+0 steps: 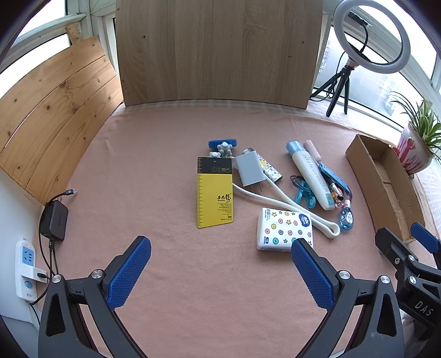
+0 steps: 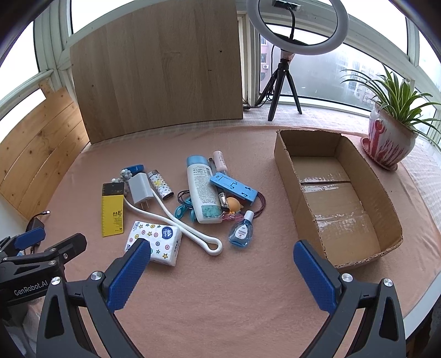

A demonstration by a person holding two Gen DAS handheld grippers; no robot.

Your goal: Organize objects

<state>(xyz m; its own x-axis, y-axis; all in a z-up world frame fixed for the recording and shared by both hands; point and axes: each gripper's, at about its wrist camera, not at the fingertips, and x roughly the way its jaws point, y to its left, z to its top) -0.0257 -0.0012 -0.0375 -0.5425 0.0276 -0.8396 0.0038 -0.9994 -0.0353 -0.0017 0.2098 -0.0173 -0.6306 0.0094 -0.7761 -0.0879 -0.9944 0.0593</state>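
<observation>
Objects lay in a loose cluster mid-table on a pink cloth point(image 2: 220, 289): yellow ruler card point(image 2: 112, 213), white charger point(image 2: 140, 188) with its looped cable point(image 2: 193, 234), patterned lighter point(image 2: 160, 187), tissue pack point(image 2: 155, 239), white lotion bottle point(image 2: 202, 190) with a blue cap, blue holder point(image 2: 234, 188) resting against the bottle, pink tube point(image 2: 220, 161), small blue bottle point(image 2: 242, 230), teal clip point(image 2: 183, 210). Cardboard box point(image 2: 336, 198) stood open to the right of the cluster, apart from it, holding nothing. Left gripper point(image 1: 220, 275) hovered near the table's front edge, jaws spread wide, holding nothing. Right gripper point(image 2: 220, 275) likewise spread wide and unloaded, its left finger point(image 2: 129, 272) overlapping the tissue pack in view. Potted plant point(image 2: 391, 129) and ring light point(image 2: 296, 24) stood behind the box.
</observation>
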